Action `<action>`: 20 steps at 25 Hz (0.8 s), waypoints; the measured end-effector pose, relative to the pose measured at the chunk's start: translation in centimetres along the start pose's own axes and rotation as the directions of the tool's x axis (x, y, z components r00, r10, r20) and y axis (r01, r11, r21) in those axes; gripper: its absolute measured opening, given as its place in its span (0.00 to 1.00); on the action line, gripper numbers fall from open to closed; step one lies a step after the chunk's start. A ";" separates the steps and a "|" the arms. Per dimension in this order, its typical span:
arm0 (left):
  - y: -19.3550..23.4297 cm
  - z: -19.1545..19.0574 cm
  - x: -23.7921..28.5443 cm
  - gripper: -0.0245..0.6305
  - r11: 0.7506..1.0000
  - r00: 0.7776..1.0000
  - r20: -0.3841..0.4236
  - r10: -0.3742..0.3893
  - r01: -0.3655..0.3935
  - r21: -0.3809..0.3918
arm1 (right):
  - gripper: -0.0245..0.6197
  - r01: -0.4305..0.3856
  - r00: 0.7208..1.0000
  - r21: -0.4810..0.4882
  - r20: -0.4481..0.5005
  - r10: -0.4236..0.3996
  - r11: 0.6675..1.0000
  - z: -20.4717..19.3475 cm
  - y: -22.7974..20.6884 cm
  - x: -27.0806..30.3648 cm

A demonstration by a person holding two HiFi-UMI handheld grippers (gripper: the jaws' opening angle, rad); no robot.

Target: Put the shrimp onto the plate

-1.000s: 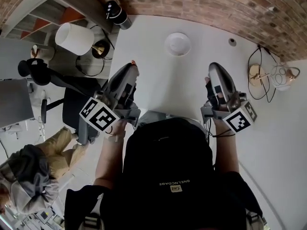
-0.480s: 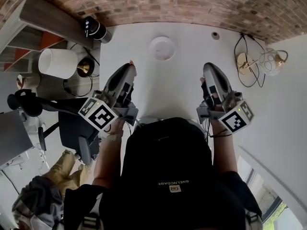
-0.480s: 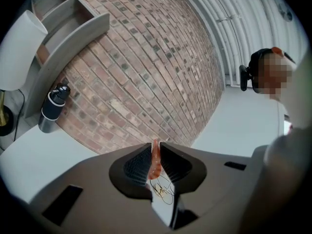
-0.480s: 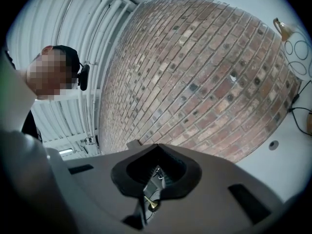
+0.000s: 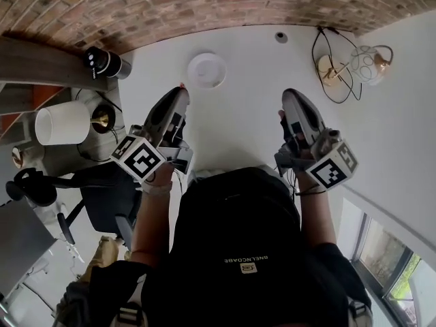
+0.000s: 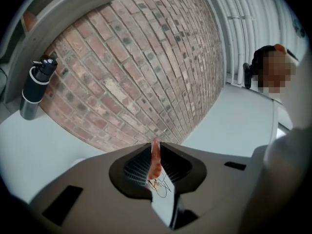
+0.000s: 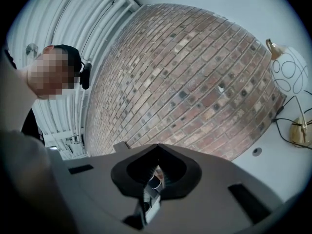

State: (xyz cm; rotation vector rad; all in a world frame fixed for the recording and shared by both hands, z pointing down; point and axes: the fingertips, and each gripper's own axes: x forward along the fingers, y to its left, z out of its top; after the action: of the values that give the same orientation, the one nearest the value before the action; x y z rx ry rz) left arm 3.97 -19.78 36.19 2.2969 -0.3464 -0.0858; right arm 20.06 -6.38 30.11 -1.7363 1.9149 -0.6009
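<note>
A small white plate [image 5: 206, 70] sits on the white table [image 5: 245, 114] near the brick wall. My left gripper [image 5: 181, 91] is held above the table just short and left of the plate, shut on a pink-orange shrimp [image 6: 155, 159]. The shrimp's tip [image 5: 182, 85] pokes out past the jaws. My right gripper [image 5: 291, 95] hovers to the plate's right, further off, with its jaws closed together [image 7: 155, 173] and nothing seen between them. The plate does not show in either gripper view.
A black flask [image 5: 105, 62] stands at the table's far left corner, also in the left gripper view [image 6: 36, 89]. A glass lamp with cable [image 5: 368, 63] lies far right. A white lampshade [image 5: 63, 122] and an office chair [image 5: 109, 189] are beyond the left edge.
The head view has swung, so the table shifted left in frame. My left gripper with the shrimp now sits closer to the plate. The right gripper keeps its pose.
</note>
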 end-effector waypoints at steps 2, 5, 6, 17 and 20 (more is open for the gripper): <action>0.7 -0.2 0.7 0.13 1.000 1.000 -0.019 -0.011 0.010 -0.013 | 0.04 0.028 1.000 -0.005 0.005 -0.028 1.000 0.0 -0.3 -0.3; 1.9 -0.5 1.6 0.13 1.000 0.999 -0.039 -0.011 0.010 -0.028 | 0.04 0.063 0.998 -0.008 0.007 -0.063 0.998 -0.1 -0.7 -0.6; 2.4 -0.7 2.0 0.13 0.999 0.999 -0.047 -0.008 0.007 -0.033 | 0.04 0.075 0.997 -0.008 0.008 -0.075 0.997 -0.1 -0.9 -0.7; 7.6 -3.3 6.1 0.13 0.997 0.990 -0.142 -0.014 0.002 -0.083 | 0.04 0.190 0.982 -0.011 0.013 -0.190 0.982 -0.7 -2.2 -1.8; 9.0 -4.1 7.2 0.13 0.997 0.984 -0.180 0.008 -0.020 -0.068 | 0.04 0.221 0.975 -0.004 0.013 -0.220 0.975 -0.9 -2.7 -2.0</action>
State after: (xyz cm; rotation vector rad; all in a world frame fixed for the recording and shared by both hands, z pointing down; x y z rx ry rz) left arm 9.59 -24.71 45.87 2.2130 -0.2621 0.1141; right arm 21.79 -4.62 32.60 -1.9675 1.7292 -0.6623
